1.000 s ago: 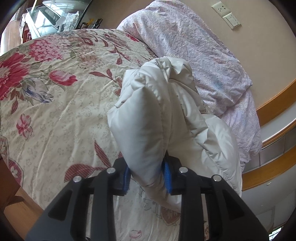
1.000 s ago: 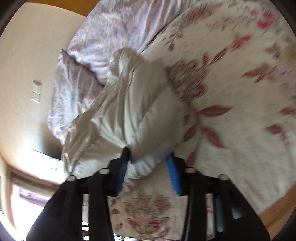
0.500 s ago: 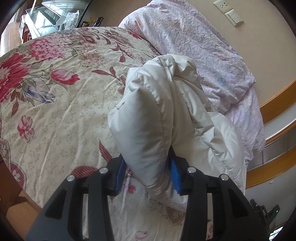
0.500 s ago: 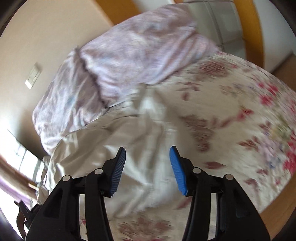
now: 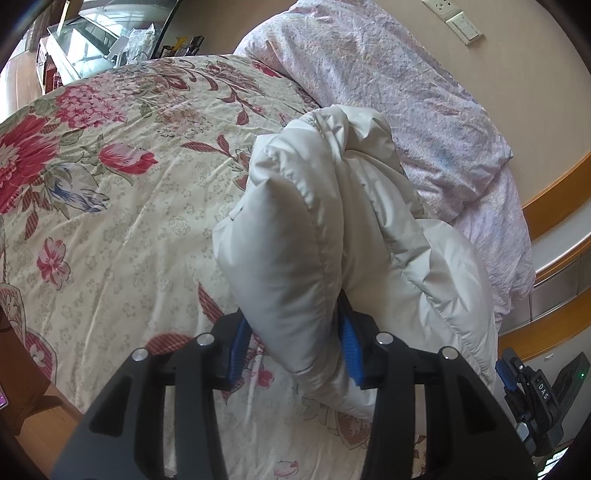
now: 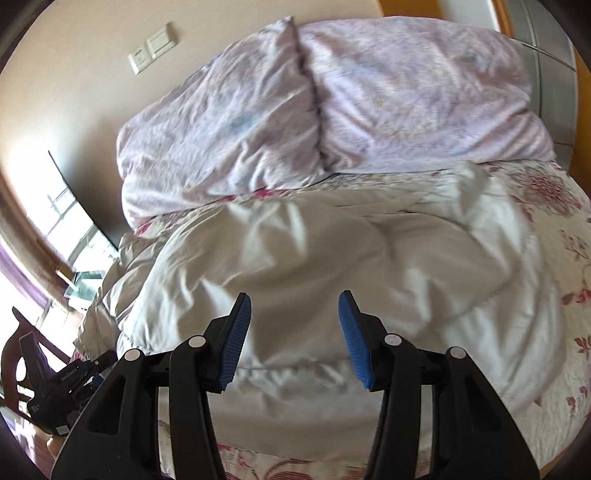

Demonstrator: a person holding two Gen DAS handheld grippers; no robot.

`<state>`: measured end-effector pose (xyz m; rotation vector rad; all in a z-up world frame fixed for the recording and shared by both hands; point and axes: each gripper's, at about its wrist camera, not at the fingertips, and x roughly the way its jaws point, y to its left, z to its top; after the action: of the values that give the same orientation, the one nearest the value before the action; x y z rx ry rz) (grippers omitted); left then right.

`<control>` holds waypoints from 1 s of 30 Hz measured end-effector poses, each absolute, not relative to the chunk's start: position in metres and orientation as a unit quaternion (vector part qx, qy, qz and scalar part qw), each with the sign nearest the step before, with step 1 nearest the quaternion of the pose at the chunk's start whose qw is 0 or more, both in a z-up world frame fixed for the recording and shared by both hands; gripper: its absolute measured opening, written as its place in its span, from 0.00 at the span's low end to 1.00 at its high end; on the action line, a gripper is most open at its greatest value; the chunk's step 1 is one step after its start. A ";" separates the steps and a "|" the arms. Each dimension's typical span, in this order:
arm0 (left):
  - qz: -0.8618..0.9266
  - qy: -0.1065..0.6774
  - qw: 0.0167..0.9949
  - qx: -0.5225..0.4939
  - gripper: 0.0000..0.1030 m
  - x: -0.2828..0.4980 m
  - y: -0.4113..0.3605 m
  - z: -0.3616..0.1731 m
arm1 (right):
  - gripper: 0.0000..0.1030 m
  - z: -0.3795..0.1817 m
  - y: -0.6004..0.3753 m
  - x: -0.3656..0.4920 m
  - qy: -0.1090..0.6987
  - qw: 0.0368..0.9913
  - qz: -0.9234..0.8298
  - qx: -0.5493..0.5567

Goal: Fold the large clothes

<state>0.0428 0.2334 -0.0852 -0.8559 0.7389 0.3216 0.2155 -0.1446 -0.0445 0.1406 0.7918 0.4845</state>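
**White jacket bunched on the floral bed, one claw loosening, one clear**

The left gripper [image 5: 293, 349] has a puffy fold of the white padded jacket [image 5: 332, 236] between its blue pads, which touch the fabric on both sides. From there the jacket runs up towards 12 o'clock across the floral bedspread [image 5: 122, 206].

At 1 o'clock the lilac duvet [image 5: 399, 99] lies heaped against the wall, touching the jacket's far end; a wall switch plate [image 5: 465, 27] sits above it. A glass-topped cabinet [image 5: 79, 48] stands at 10 o'clock beyond the bed.

In the right wrist view, the right gripper [image 6: 295, 338] hangs with its pads apart and nothing between them, the jacket spread blurred below and the duvet at 12 o'clock.
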 end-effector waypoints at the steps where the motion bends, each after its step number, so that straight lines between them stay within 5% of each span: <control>1: 0.152 0.349 0.832 -0.404 0.44 0.043 0.234 -0.086 | 0.50 -0.045 -0.140 0.215 0.382 0.891 0.236 0.065; 30: 0.144 0.356 0.829 -0.406 0.57 0.049 0.239 -0.091 | 0.55 -0.089 -0.093 0.214 0.406 0.887 0.217 -0.035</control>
<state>0.0492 0.2395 -0.0913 -0.8623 0.7555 0.3046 0.2136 -0.0935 -0.0894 -0.0738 0.8434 0.4516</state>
